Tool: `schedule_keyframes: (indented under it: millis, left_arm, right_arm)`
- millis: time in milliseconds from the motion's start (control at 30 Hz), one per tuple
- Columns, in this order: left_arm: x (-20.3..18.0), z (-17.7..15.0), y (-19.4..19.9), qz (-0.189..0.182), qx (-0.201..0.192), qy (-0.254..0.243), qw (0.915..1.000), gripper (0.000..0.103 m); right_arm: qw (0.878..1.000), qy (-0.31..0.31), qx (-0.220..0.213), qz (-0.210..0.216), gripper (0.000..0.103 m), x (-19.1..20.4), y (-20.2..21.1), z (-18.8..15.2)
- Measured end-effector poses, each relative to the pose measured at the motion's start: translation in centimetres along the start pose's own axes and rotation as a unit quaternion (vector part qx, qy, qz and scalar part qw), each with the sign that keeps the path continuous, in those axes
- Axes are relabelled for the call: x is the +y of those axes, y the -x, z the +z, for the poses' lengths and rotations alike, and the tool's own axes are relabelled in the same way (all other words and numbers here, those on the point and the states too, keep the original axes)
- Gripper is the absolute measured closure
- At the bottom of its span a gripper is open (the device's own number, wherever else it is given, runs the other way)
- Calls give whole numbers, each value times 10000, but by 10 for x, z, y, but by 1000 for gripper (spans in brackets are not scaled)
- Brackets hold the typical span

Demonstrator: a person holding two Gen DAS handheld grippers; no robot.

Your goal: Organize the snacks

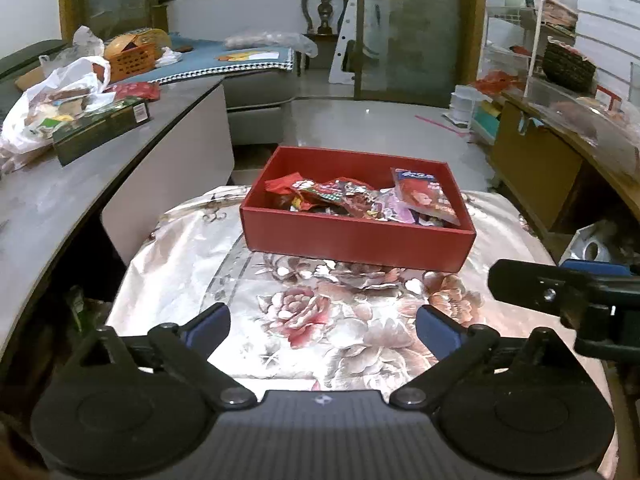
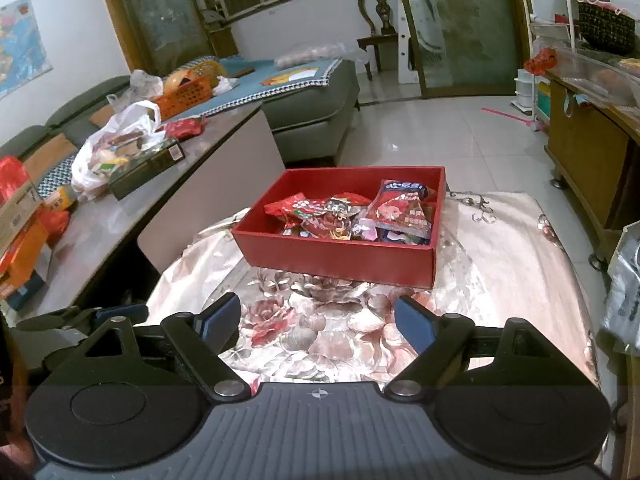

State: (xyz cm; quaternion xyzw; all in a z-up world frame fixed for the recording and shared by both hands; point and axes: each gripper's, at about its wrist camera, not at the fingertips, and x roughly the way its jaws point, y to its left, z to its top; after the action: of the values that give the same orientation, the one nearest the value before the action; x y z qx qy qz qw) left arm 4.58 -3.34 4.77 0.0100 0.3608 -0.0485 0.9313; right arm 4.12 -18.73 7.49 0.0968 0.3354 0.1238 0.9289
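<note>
1. At the left of the left wrist frame, a grey counter point(image 1: 60, 200) bears a white bag point(image 1: 52, 96) and a dark box point(image 1: 100, 130).
2. The left gripper point(image 1: 323, 326) fills the bottom centre, jaws spread wide, nothing between them, above the floral cloth point(image 1: 304, 320).
3. The red box point(image 1: 356, 236) sits in mid-frame on that cloth, long axis running left to right, slightly skewed, open side up.
4. Snacks point(image 1: 360, 198) lie heaped inside it; the largest packet point(image 1: 424, 196) leans at its right end.
5. The right gripper point(image 2: 318, 318), bottom centre of its own view, is likewise released and empty.
</note>
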Motion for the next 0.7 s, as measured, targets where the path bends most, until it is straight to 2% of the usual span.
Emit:
schedule_keyframes:
  millis: [333,700]
  left_arm:
    - [4,-1,3,105,-220,23,9997,6]
    - [11,-1,0,170,-133,158,9996,6]
  right_arm:
    - [10000,6,24,14,13,0,0,-2]
    - [10000,6,88,-39,11,0,-3,-1]
